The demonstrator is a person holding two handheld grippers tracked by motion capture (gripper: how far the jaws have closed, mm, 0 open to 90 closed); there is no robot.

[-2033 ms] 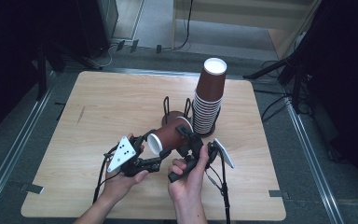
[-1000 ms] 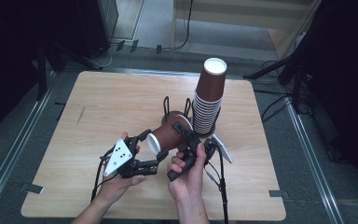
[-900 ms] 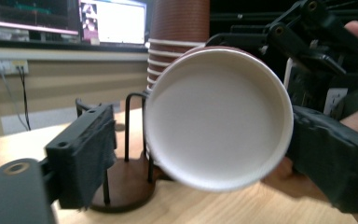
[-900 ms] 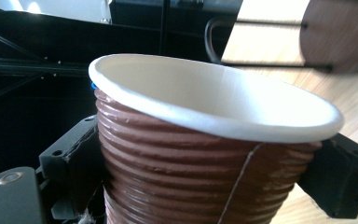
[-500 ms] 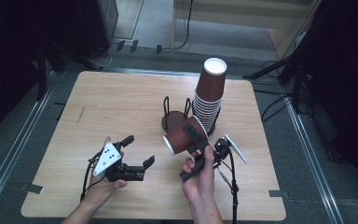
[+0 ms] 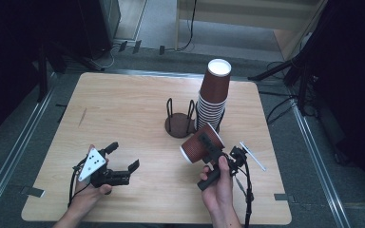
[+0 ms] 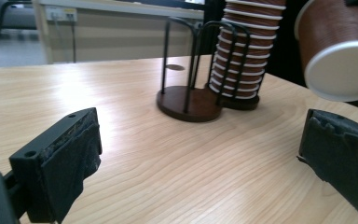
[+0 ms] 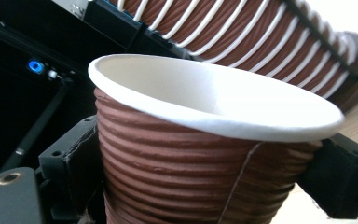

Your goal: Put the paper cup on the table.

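My right gripper [image 6: 208, 146] is shut on a ribbed brown paper cup [image 6: 200, 143] and holds it tilted above the table, white rim toward the left. In the right gripper view the cup [image 8: 200, 154] sits between both pads [image 8: 77, 154]. My left gripper [image 6: 122, 156] hovers low over the table at front left; its jaws have just been opening and nothing is between them. The left gripper view looks past its open gripper [image 7: 200, 158] at the cup's white base [image 7: 340, 70]. A tall stack of brown cups [image 6: 214, 95] stands in a wire holder.
An empty black wire cup holder [image 6: 179, 121] on a dark round base stands left of the stack, mid-table. The wooden table [image 6: 123, 109] is bare on its left half. Cables and dark stands lie on the floor around it.
The left gripper let go of the cup, opened wide, and moved left and down toward the table. The right gripper carried the cup to the right, away from the left hand.
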